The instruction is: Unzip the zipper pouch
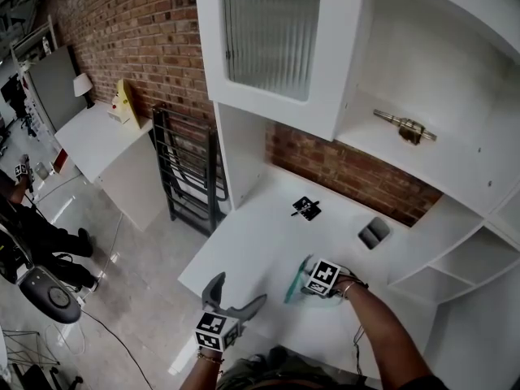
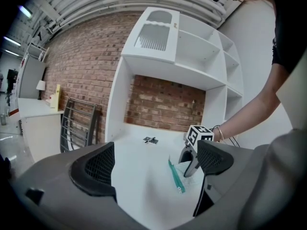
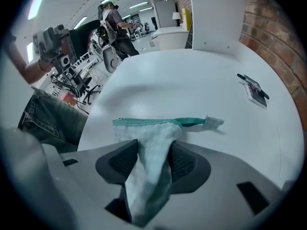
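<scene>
The zipper pouch, pale checked fabric with a green zipper along its top edge, lies near the front of the white desk. My right gripper points steeply down, and its pads pinch a bunched fold of the pouch's body below the zipper. The head view shows this gripper over the pouch, just right of the green zipper. My left gripper hovers at the desk's front left edge, held almost level, open and empty. In the left gripper view its jaws frame the pouch and the right gripper.
A black card with a pen lies mid-desk, and a small dark grey object sits by the brick back wall. White shelves rise behind and to the right, one holding a metal item. A black rack stands left of the desk.
</scene>
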